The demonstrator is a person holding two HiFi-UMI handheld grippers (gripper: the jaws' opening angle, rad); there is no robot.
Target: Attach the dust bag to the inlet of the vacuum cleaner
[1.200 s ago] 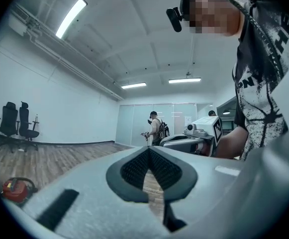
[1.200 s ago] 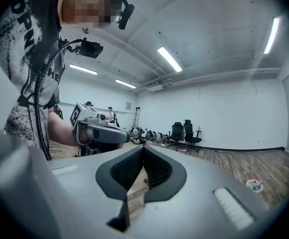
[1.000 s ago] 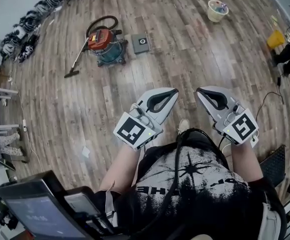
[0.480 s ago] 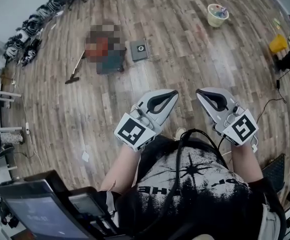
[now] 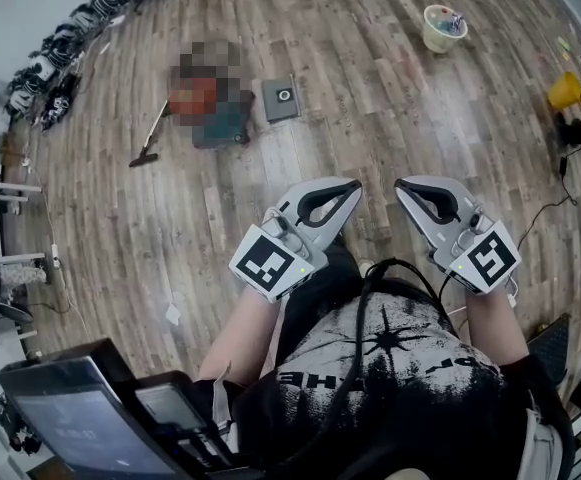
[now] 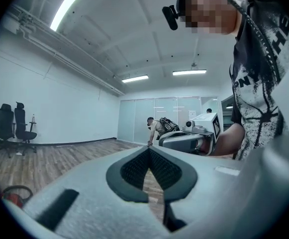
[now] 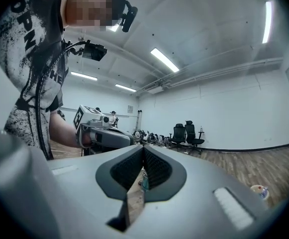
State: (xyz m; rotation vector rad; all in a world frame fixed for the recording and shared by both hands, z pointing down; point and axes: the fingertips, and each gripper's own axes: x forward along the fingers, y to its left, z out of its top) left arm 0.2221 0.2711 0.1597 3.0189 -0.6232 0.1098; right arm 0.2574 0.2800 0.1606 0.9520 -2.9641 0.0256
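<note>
Approach on foot, both tongs closed and empty.
Nearest, the left gripper (image 5: 348,186) and right gripper (image 5: 403,184) are held level before the person's chest, jaws pressed together with nothing between them. Well ahead on the wood floor (image 5: 370,108) lies the dust bag (image 5: 281,98), apparently the flat grey square with a round hole, just beside the vacuum cleaner (image 5: 213,103). Best to close the distance first, then open one gripper for the bag's stiff collar and line its hole up with the inlet. Against a second ago, bag and vacuum sit slightly nearer, and the tongs' pose is unchanged.
</note>
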